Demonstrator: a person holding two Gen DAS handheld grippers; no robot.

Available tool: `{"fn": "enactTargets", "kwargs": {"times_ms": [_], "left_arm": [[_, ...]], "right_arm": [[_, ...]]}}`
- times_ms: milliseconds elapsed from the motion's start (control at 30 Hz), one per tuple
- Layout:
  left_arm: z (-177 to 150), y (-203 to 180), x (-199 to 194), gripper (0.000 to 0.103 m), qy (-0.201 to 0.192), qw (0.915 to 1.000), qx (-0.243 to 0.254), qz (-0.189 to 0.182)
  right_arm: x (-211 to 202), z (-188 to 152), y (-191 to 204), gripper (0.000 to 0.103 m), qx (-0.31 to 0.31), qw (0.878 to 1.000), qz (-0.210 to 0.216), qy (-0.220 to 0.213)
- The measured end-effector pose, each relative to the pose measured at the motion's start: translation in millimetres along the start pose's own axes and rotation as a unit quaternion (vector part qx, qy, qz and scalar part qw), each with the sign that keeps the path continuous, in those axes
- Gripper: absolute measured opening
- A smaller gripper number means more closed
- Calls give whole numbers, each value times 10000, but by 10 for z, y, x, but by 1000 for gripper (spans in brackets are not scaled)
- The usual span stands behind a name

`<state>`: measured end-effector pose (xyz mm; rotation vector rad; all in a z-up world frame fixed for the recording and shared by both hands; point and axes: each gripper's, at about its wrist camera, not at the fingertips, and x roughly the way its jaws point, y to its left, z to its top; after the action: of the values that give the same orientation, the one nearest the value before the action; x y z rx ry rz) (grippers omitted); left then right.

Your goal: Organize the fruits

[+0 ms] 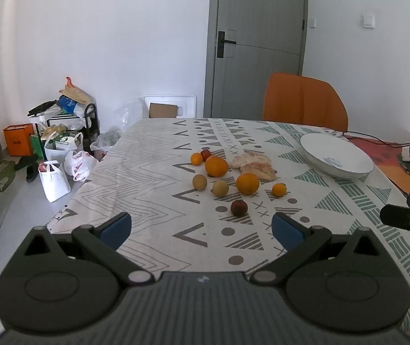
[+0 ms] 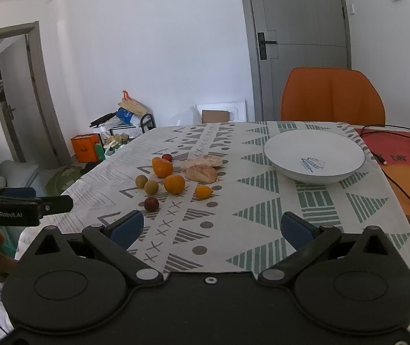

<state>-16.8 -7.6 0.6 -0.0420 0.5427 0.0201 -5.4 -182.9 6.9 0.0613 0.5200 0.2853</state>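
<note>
Several fruits lie in a loose group on the patterned tablecloth: two oranges [image 1: 247,183] [image 1: 216,166], small tangerines [image 1: 278,189], two yellow-green round fruits [image 1: 220,188], a dark red plum [image 1: 239,208] and peeled pomelo pieces [image 1: 258,169]. A white empty plate [image 1: 335,155] stands to the right; it also shows in the right wrist view [image 2: 314,152]. My left gripper [image 1: 202,228] is open and empty, just short of the plum. My right gripper [image 2: 212,227] is open and empty, short of the fruits [image 2: 174,184] and the plum [image 2: 151,203].
An orange chair [image 1: 302,100] stands behind the table's far edge. Cables [image 2: 400,155] and a red-orange mat [image 2: 406,149] lie right of the plate. Bags and boxes [image 1: 58,143] crowd the floor at the left. A grey door [image 1: 258,43] is behind.
</note>
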Motion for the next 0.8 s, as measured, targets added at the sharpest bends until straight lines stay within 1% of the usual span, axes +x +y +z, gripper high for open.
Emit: {"fn": "enactTargets", "kwargs": {"times_ms": [800], "left_arm": [[-6, 40, 77, 103, 108, 9999, -110, -41]], "right_arm": [[65, 31, -48, 103, 14, 10000, -15, 15]]}}
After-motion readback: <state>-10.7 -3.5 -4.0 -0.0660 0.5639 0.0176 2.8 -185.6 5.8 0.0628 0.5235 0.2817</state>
